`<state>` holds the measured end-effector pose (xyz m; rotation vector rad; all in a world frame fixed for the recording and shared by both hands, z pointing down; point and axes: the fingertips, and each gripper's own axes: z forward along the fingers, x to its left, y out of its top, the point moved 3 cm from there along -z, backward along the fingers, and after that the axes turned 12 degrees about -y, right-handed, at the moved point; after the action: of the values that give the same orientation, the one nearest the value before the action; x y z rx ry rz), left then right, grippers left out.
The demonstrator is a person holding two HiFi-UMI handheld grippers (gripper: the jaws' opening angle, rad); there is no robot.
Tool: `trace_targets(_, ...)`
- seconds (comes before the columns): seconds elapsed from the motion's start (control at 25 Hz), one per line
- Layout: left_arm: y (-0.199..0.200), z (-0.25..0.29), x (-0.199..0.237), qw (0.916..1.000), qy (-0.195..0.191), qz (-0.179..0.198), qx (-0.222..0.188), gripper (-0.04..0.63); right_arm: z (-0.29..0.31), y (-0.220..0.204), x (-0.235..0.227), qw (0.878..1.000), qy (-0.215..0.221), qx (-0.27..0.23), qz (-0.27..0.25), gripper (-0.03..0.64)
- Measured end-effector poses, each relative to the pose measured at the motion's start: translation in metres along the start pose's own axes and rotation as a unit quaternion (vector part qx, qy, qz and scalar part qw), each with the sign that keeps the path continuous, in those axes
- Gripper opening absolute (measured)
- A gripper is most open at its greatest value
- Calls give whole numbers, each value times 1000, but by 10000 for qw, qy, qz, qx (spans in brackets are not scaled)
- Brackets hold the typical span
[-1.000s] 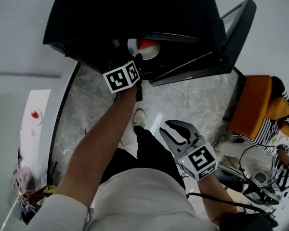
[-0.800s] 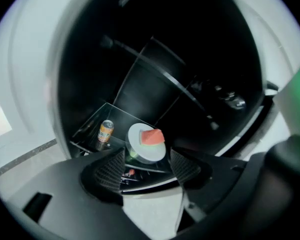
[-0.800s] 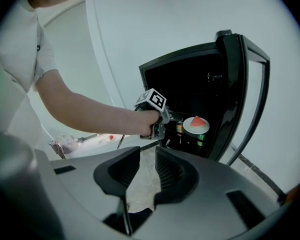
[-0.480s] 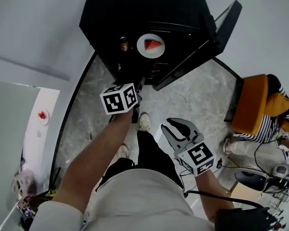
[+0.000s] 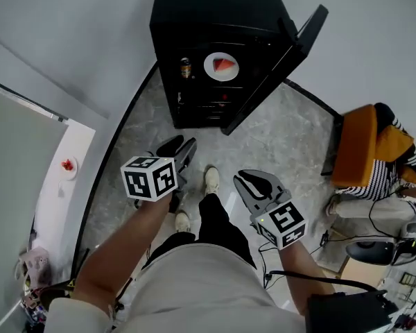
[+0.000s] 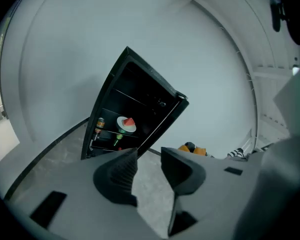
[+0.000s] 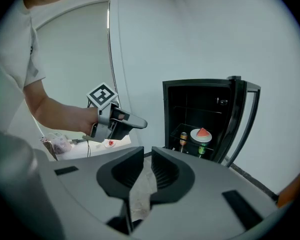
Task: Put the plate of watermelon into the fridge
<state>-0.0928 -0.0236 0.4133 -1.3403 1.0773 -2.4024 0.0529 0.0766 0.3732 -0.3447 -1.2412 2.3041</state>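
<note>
Plate of watermelon (image 5: 221, 66) rests on a shelf inside the fridge (image 5: 215, 5), whose door (image 5: 281, 64) stands open to the right. It lies far ahead of both grippers, the left gripper (image 5: 180, 146) somewhat nearer than the right gripper (image 5: 253, 180). Both sets of jaws have just been closing and are narrowly apart, with nothing between them.

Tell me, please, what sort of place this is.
Probably a studio or office room set up for recording, not a home kitchen: a small black fridge stands open on a marble-patterned floor by bare white walls, near an orange chair.
</note>
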Motion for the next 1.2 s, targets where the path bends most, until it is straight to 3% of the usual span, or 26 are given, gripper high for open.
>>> trace_targets(0.16, -23, -53, -23, 9992, -197, 324, 127, 50, -20, 0, 29, 9998, -113, -170, -53, 42)
trace_targets(0.32, -51, -97, -50, 9958, -602, 524, 449, 15, -40, -1, 58, 9996, -145, -222, -110, 34)
trace_targets(0.72, -104, -168, -116, 9820, -1264, 970, 1013, 12, -89, -5, 116, 9995, -139, -251, -156, 28)
trace_targets(1.2, -135, -208, -137, 9754, -1461, 1174, 1158, 12, -106, -20, 162, 9991, 90, -214, -345, 23)
